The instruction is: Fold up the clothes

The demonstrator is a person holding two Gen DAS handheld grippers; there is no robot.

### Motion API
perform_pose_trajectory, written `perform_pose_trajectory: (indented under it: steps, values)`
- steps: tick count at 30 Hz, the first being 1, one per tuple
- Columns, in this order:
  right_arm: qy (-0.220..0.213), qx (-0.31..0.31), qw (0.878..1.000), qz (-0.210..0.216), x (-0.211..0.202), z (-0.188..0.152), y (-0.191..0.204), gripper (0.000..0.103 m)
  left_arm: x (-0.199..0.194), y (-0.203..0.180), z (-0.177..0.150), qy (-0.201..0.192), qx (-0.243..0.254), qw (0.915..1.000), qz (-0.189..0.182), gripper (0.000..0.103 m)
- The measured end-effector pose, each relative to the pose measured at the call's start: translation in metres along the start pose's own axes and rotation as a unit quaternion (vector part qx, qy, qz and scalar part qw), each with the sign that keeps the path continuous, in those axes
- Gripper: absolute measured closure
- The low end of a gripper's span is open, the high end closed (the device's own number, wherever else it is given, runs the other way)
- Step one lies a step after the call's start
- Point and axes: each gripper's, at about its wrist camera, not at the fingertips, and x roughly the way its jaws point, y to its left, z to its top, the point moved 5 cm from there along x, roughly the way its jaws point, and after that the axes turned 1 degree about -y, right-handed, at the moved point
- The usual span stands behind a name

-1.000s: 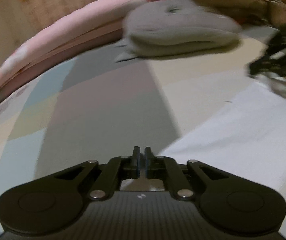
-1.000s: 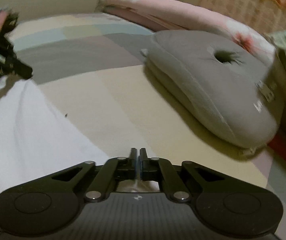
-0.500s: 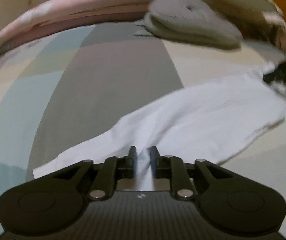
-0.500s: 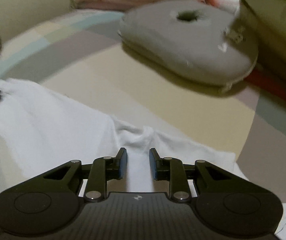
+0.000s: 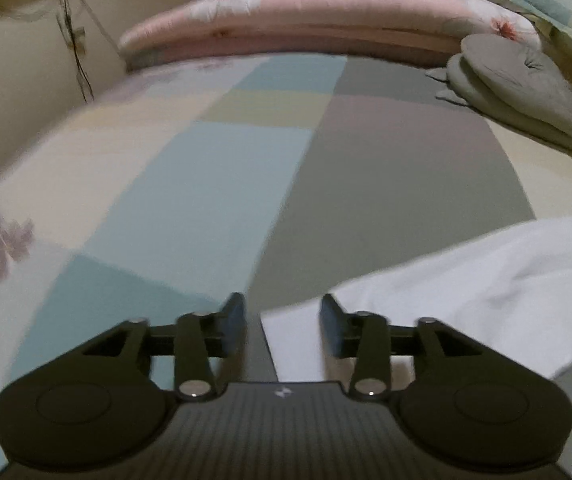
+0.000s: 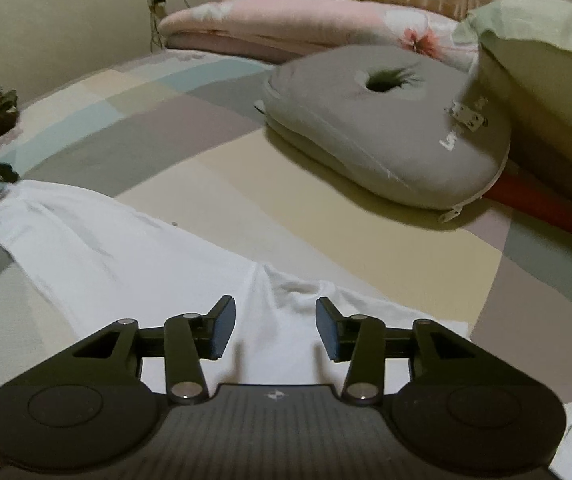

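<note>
A white garment (image 6: 98, 248) lies spread on the patchwork bedsheet (image 5: 214, 184), its cloth thin, limp and wrinkled, so it looks light, soft and prone to sagging or bunching wherever it is lifted. The left gripper (image 5: 282, 322) hangs over the garment's corner, its jaws opening with only the corner's edge below the gap, nothing pinched. The right gripper (image 6: 273, 326) sits above a raised ridge of the white cloth, jaws likewise opening, pads clear of the fabric. Best holds seem to be 2 corners or a hem edge, pinched through both layers and kept taut. A gray cushion (image 6: 390, 128) and pink rolled quilt (image 5: 310, 20) lie well beyond.
</note>
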Motion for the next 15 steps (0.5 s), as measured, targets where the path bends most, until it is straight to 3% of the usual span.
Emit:
perform_pose_trajectory:
  steps: [1,3,4,5,8,15]
  values:
    - [-0.003,0.000,1.000,0.003,-0.005,0.001,0.002,0.050,0.000,0.000,-0.004,0.004,-0.008,0.9999,-0.008,0.057]
    - [-0.008,-0.004,1.000,0.006,-0.013,0.001,0.008,0.049,0.003,-0.002,-0.006,0.005,-0.017,0.9997,-0.015,0.069]
    - [-0.010,-0.008,1.000,0.007,-0.016,0.002,0.013,0.049,0.003,-0.005,-0.005,0.004,-0.012,0.9998,-0.015,0.091]
    - [-0.011,-0.012,1.000,0.007,-0.019,0.002,0.017,0.049,0.002,-0.009,-0.005,0.003,-0.006,0.9999,-0.015,0.096]
    - [-0.016,-0.025,1.000,0.009,-0.027,0.003,0.030,0.049,0.003,-0.016,0.000,-0.006,0.015,0.9998,0.011,0.097]
    - [-0.032,-0.050,0.998,0.017,-0.055,0.011,0.057,0.047,0.000,-0.001,0.024,-0.047,-0.008,0.9970,0.060,0.091]
